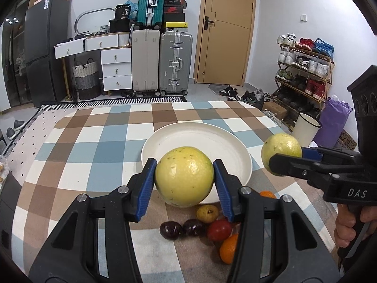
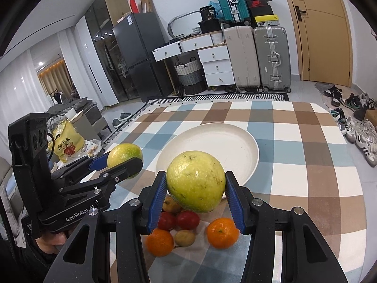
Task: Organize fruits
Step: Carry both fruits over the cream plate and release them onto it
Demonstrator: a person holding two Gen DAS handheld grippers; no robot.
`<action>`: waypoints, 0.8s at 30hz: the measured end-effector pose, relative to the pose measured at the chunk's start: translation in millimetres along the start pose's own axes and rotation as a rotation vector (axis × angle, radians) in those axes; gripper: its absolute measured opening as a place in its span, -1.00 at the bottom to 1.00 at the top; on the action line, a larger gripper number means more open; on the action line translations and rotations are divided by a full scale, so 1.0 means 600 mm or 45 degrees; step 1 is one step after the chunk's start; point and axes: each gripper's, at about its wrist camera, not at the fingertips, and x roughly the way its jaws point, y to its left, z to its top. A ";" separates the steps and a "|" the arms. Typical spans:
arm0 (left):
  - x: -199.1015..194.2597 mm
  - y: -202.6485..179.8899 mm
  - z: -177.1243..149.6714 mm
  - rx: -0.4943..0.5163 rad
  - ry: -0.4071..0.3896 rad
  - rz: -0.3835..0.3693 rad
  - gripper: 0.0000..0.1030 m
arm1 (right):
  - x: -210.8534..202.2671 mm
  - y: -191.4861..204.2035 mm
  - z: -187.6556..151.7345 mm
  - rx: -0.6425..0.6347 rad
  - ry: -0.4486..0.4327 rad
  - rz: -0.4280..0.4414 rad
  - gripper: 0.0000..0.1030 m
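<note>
A lived-in home is shown, seemingly an entry or living area. A wooden door (image 1: 226, 30) is seen at the back wall. Left of the door, suitcases (image 1: 162, 61) are stacked beside a white drawer unit (image 1: 116, 68), with a dark refrigerator (image 1: 44, 49) further left. Right of the door, a loaded shoe rack (image 1: 306, 70) is seen. In front of the door, a table under a checked cloth (image 1: 94, 141) is placed.

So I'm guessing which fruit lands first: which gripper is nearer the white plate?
Left, narrowly. The left gripper hangs over the white plate's near rim with its fruit; the right gripper is just off the plate's side.
</note>
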 end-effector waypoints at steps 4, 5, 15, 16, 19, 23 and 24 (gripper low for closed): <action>0.037 0.005 0.000 -0.003 0.028 -0.002 -0.10 | 0.030 -0.017 -0.005 0.019 0.020 -0.014 -0.03; 0.043 0.006 -0.001 0.001 0.030 -0.006 -0.10 | 0.037 -0.022 -0.006 0.026 0.026 -0.012 -0.03; 0.098 0.024 -0.005 -0.013 0.063 -0.008 -0.10 | 0.100 -0.033 0.004 0.034 0.077 -0.009 -0.03; 0.103 0.026 -0.005 -0.011 0.064 -0.011 -0.10 | 0.107 -0.034 0.005 0.040 0.082 -0.009 -0.03; 0.115 0.029 -0.004 -0.011 0.078 -0.007 -0.10 | 0.124 -0.038 0.006 0.047 0.105 -0.020 -0.03; 0.121 0.028 -0.007 -0.010 0.089 -0.029 -0.10 | 0.132 -0.038 0.003 0.041 0.110 -0.028 -0.03; 0.122 0.027 -0.008 -0.008 0.092 -0.031 -0.10 | 0.134 -0.039 0.003 0.042 0.114 -0.029 -0.03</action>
